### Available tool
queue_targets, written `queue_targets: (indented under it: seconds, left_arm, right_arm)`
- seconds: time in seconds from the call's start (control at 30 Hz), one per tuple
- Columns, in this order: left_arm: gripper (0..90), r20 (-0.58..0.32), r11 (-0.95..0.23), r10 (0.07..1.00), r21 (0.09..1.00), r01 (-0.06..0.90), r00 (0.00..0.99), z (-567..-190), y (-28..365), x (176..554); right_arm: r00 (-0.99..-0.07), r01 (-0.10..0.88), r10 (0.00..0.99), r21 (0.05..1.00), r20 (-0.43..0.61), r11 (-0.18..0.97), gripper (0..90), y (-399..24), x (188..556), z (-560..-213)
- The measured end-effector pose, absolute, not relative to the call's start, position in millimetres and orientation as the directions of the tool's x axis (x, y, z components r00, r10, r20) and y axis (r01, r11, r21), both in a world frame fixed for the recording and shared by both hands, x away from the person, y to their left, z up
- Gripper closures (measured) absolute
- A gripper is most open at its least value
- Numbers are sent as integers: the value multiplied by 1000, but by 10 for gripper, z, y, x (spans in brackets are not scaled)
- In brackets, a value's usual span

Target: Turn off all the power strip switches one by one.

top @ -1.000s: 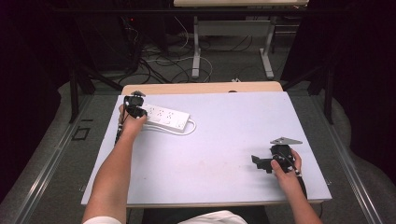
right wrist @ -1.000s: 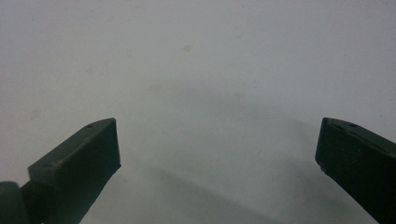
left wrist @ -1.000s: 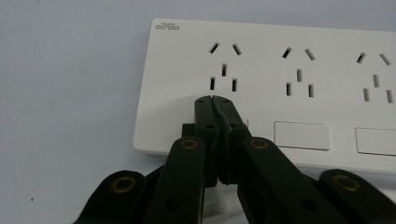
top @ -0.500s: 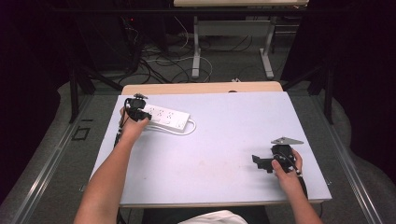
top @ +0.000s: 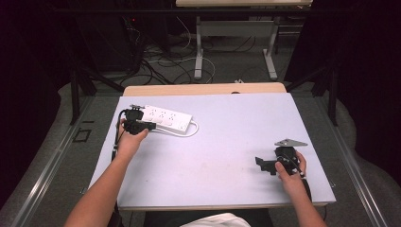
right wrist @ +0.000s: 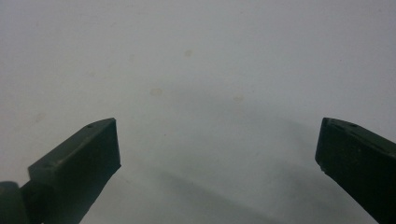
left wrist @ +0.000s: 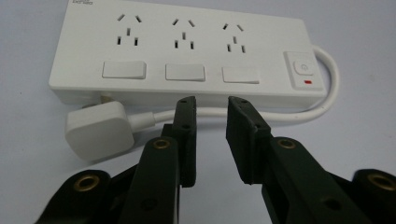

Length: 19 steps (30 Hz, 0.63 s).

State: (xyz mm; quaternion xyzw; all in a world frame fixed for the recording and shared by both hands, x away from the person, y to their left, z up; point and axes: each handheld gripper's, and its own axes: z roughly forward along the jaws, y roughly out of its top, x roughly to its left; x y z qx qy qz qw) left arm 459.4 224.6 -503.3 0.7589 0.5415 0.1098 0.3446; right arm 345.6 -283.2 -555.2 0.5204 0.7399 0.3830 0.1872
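Left gripper was held narrowly parted, empty, over the cord by the strip near the table's far-left corner. Right gripper gaped wide, empty. A pinch risked dragging the strip.

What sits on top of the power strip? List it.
The power strip carries three empty sockets, three rocker switches and a master button. A white plug lies beside it. Its underside is hidden.

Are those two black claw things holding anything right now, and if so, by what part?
No. The left gripper has its jaws slightly apart, just short of the power strip and its cable, gripping neither. The right gripper is wide open over bare table.
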Motion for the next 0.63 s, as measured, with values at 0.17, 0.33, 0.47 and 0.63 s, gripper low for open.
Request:
queue_targets:
  seconds: [0.17,0.33,0.47,0.63]
  left_arm:
    - [663,-242,-135,890,671,729,387,-4990,2326,4402]
    - [542,-265,-99,875,721,686,406,-5000,2397,4197]
    - [392,-246,-91,881,749,656,404,-5046,2424,4033]
    - [315,-244,-99,858,784,613,452,-5066,2434,3883]
  right_arm:
    - [-386,629,914,760,123,164,0,-2826,3459,-5555]
    - [-386,629,914,760,124,163,0,-2835,3461,-5558]
    - [-384,625,916,763,120,163,0,-2839,3460,-5556]
    - [-385,624,915,765,120,162,0,-2840,3455,-5550]
